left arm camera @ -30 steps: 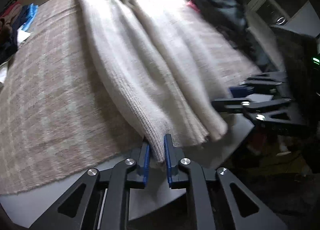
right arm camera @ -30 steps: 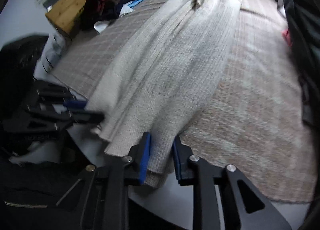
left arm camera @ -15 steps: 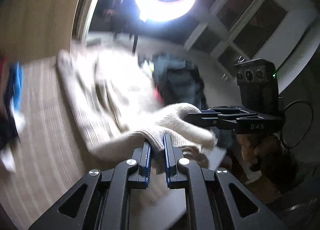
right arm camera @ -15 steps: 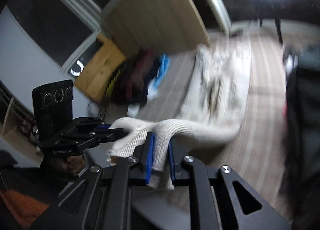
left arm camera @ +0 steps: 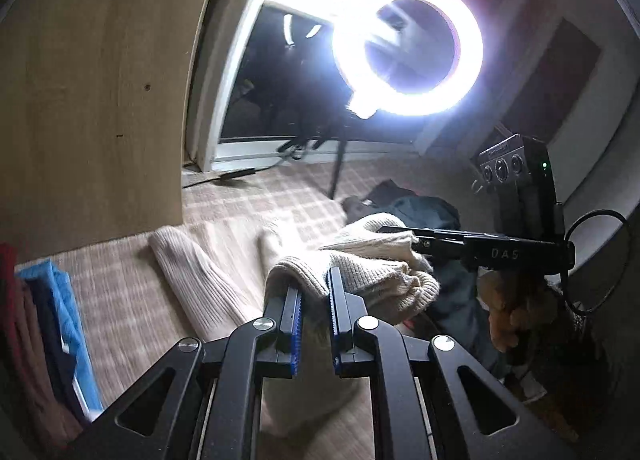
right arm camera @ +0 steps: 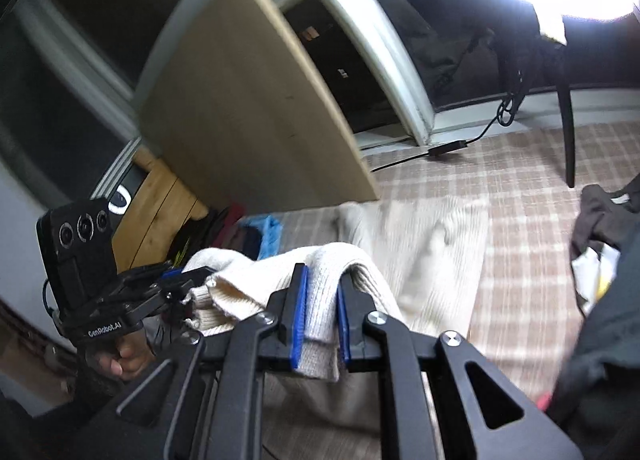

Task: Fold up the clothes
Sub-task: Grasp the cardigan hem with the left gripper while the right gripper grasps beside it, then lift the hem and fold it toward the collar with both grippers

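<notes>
A cream ribbed knit garment (left arm camera: 200, 280) lies on a checked beige blanket (left arm camera: 128, 300), with its near end lifted off the surface. My left gripper (left arm camera: 314, 288) is shut on one corner of that lifted hem. My right gripper (right arm camera: 322, 284) is shut on the other corner, the knit (right arm camera: 320, 300) pinched between its blue pads. Each gripper shows in the other's view: the right gripper (left arm camera: 404, 236) at the right, the left gripper (right arm camera: 188, 276) at the left, both with cream cloth in them. The far part of the garment (right arm camera: 432, 244) rests flat on the blanket.
A stack of folded clothes, red, dark and blue (left arm camera: 48, 332), sits at the left. Dark garments (left arm camera: 420, 211) are piled at the right. A ring light (left arm camera: 408, 47) on a stand glares above. A wooden panel (left arm camera: 92, 91) stands behind the blanket.
Both grippers have lifted the hem from the near table edge and carried it up and forward over the garment. The cameras have tilted up toward the ring light and window.
</notes>
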### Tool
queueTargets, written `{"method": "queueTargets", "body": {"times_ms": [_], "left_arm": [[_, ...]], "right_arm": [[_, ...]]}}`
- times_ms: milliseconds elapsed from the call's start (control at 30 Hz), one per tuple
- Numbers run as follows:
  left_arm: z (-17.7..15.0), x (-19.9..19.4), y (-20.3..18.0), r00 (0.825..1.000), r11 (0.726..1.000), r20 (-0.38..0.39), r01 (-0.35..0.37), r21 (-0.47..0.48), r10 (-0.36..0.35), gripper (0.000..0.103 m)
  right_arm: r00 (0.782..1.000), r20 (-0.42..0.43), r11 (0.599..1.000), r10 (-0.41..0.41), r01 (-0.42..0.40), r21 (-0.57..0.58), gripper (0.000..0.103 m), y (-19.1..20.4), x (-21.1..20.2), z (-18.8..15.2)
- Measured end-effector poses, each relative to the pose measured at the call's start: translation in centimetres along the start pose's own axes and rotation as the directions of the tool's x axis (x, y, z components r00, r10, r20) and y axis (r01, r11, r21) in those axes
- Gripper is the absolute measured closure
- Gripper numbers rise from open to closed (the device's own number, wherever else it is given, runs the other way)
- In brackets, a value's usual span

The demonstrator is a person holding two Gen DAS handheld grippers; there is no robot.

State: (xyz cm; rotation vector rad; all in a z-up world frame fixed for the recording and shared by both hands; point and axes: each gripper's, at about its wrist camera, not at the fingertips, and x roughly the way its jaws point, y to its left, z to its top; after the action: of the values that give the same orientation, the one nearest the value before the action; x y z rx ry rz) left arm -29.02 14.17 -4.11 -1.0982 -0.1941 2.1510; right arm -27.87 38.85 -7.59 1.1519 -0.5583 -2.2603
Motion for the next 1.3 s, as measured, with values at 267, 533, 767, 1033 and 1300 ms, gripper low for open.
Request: {"method": "queueTargets", "body": {"times_ms": [267,533,767,1033,1300], "left_arm": [[2.5,8.9,7.7,0.996,0.995,-0.087,-0.038,-0.096,0.029,0.093],[1.8,15.0,12.2,0.977,0.981,-0.207,-0.079,-0.178,0.041,0.090],[3.2,13.4,12.4,0.976,0.960,-0.198,-0.139,-0.244,0.091,0.072],[0.9,6.6,9.4,0.985,0.972,-0.107,-0.156,-0.174,0.139,0.059],[-7.4,7.6,7.3,0.971,0.967,-0.228,-0.117,-0.225,0.064,0.060]], "right_arm": [[0.998,-0.065,0.995,-0.028,0.034,0.095,0.090,-8.0,8.6,4.5],[0.983,-0.179,0.981,-0.045,0.078,0.180,0.089,-13.4,14.2,4.2],[0.976,-0.209,0.963,-0.069,0.120,0.241,0.061,-12.8,12.2,5.8],[0.979,-0.166,0.987,-0.119,0.135,0.092,0.050,-10.3,7.8,2.4],[0.966,-0.231,0.993,-0.115,0.111,-0.029,0.050,-9.2,7.3,-3.7]]}}
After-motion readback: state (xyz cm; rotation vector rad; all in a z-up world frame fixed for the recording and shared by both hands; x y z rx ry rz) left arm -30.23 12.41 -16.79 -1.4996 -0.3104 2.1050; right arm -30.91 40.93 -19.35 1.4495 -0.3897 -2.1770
